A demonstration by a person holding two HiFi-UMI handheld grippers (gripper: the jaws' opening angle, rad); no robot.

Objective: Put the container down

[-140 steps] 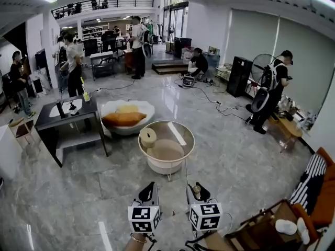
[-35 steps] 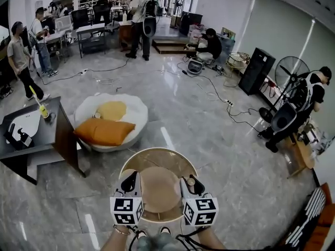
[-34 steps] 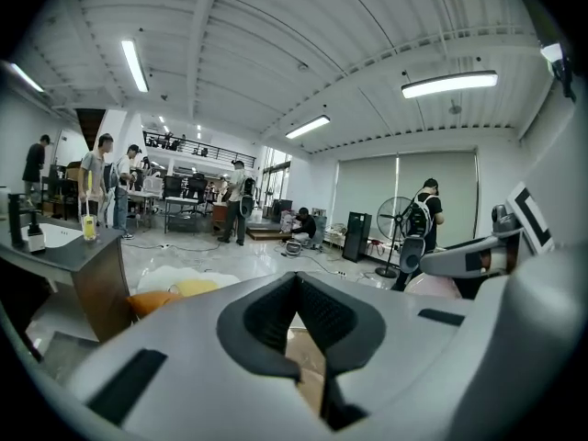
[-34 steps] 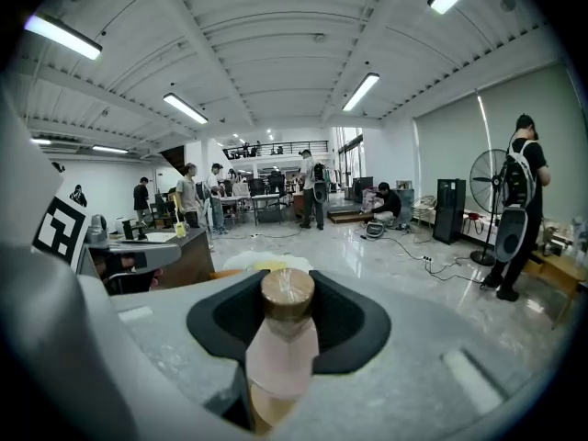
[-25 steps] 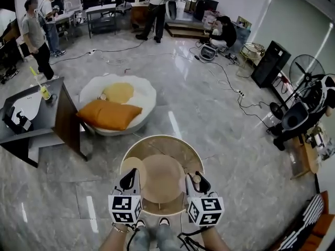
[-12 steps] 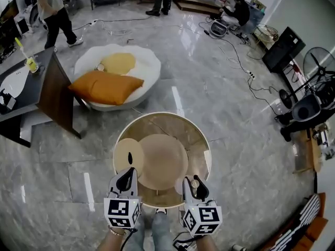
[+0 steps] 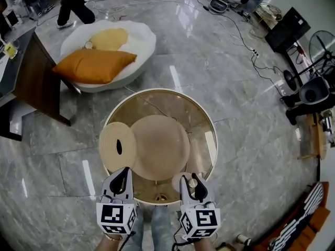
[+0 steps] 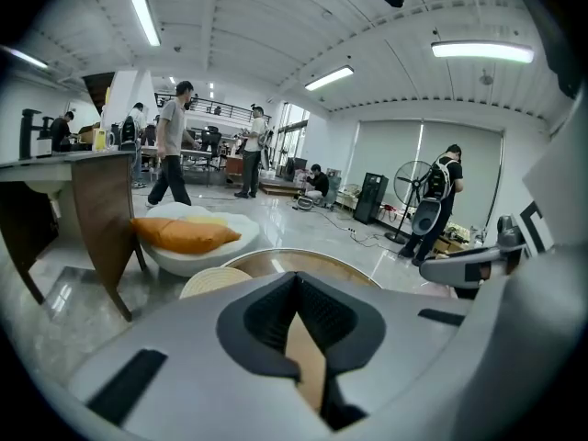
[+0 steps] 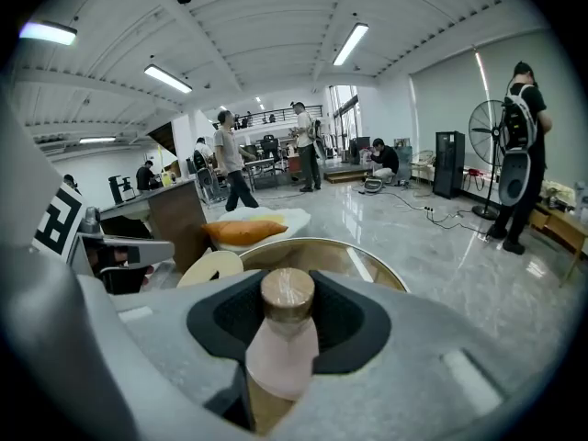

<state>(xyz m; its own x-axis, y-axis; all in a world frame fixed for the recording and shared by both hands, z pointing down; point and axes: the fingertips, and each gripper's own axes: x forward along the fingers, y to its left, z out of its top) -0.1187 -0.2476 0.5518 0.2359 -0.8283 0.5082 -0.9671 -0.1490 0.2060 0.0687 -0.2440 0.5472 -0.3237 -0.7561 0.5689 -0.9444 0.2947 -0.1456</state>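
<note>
My right gripper (image 7: 192, 186) is shut on the container (image 9: 280, 338), a small pale pink bottle with a brown cork-coloured cap (image 7: 193, 182). It hangs over the near rim of a round glass-topped table (image 7: 210, 125). The bottle stands upright between the jaws in the right gripper view, where the right gripper (image 9: 280, 312) fills the lower half. My left gripper (image 7: 121, 182) hovers at the table's near left edge, its jaws together and holding nothing; the left gripper view shows its tips (image 8: 296, 283) meeting. A flat woven disc (image 7: 112, 148) with a dark slot lies on the glass at the left.
Beyond the table, a white round floor cushion with an orange pillow (image 7: 94, 65) lies on the marble floor. A dark desk (image 7: 31, 72) stands at the far left. Cables and a fan stand (image 7: 309, 93) occupy the right side. People stand far off (image 8: 173, 145).
The head view has dropped closer over the glass table, which now fills the middle. Both grippers have come over its near rim. The bottle stays in the right jaws.
</note>
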